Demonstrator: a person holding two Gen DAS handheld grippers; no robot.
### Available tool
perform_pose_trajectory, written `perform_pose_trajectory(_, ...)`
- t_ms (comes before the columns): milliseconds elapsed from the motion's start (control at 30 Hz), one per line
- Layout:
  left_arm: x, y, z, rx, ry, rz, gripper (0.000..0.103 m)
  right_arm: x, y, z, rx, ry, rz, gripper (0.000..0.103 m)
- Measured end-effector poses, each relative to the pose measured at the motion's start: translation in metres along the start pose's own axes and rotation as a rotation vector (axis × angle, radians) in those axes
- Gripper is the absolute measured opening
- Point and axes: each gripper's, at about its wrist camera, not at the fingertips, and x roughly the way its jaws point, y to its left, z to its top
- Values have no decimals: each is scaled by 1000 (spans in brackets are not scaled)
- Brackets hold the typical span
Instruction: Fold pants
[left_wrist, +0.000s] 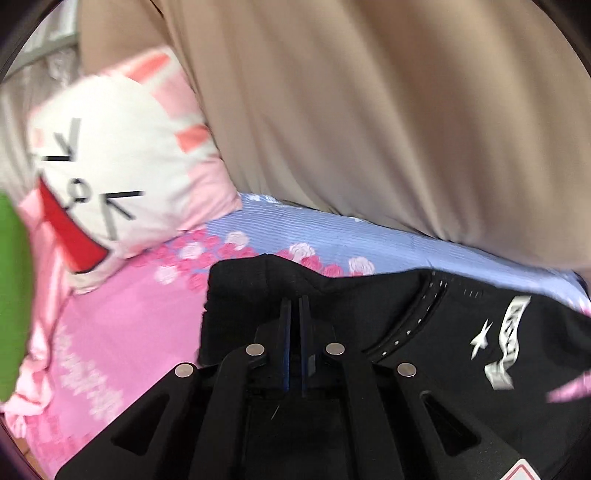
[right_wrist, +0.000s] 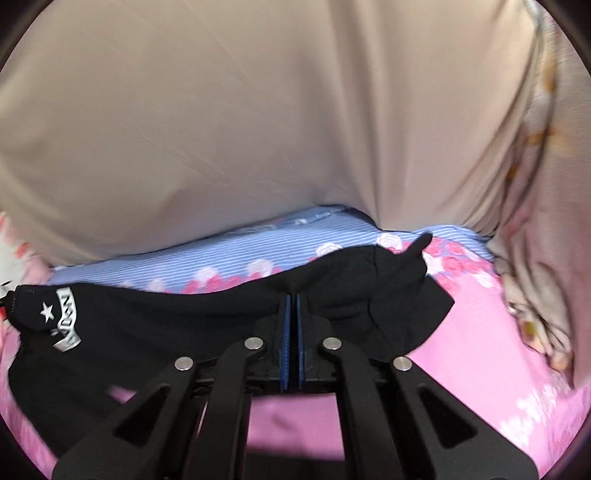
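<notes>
Both grippers, left (left_wrist: 294, 299) and right (right_wrist: 291, 297), have their jaws pressed together, pinching the far edge of the black pants (right_wrist: 155, 325) on the pink floral bed (right_wrist: 480, 332). Just beyond that edge hangs a beige curtain (right_wrist: 258, 110); a cat-face pillow (left_wrist: 122, 166) lies to the left.

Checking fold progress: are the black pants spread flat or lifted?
Lifted: both the left gripper and right gripper pinch the black pants, bunched above the bedsheet.
</notes>
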Motion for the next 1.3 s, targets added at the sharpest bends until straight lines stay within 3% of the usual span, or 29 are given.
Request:
perform_pose_trajectory(100,-39,20,-41,10,2,6,2,-36,-2,-46,-24,20,-12,2)
perform_pose_trajectory(200,-45,47,-87,-20,72,16,5,-41,-8,-97,-45,102,-48,5)
perform_pose_trajectory(233,-45,56,-105,-45,95,4,13,-40,-12,-112,-28,133,-52,6)
perform_pose_trajectory(267,-46,63,-117,-74,111,-18,34,-40,-14,-122,-12,153,-56,10)
perform_pose_trajectory(333,-56,76,-142,-173,104,-75,56,-44,-22,-143,50,186,-64,21)
perform_pose_trajectory(400,-68,81,-153,-253,92,-130,64,-58,-29,-153,115,162,-53,45)
perform_pose_trajectory(467,-76,80,-156,-309,82,-177,82,-76,-28,-159,158,121,-25,57)
perform_pose_trajectory(567,-67,74,-153,-366,110,-189,89,-96,-21,-167,206,86,14,72)
perform_pose_trajectory(700,-23,79,-152,-501,242,-262,89,-100,-22,-170,252,77,60,77)
perform_pose_trajectory(733,-9,78,-150,-521,276,-281,82,-101,-23,-172,264,76,65,78)
perform_pose_trajectory(767,-4,76,-149,-520,287,-280,48,-102,-24,-173,272,76,67,78)
perform_pose_trajectory(833,1,70,-142,-479,318,-276,6,-106,-28,-176,299,79,74,78)
perform_pose_trajectory(967,-33,81,-135,-473,251,-325,4,-115,-45,-175,365,74,113,79)
perform_pose_trajectory(1067,-52,85,-138,-429,242,-298,4,-106,-61,-166,442,94,168,82)
perform_pose_trajectory(1200,-43,80,-145,-379,283,-244,4,-66,-82,-149,537,139,199,82)
perform_pose_trajectory(1233,-39,78,-145,-369,289,-228,4,-52,-85,-145,538,151,169,75)
perform_pose_trajectory(1300,-37,76,-142,-350,291,-204,4,-37,-83,-129,478,183,95,4)
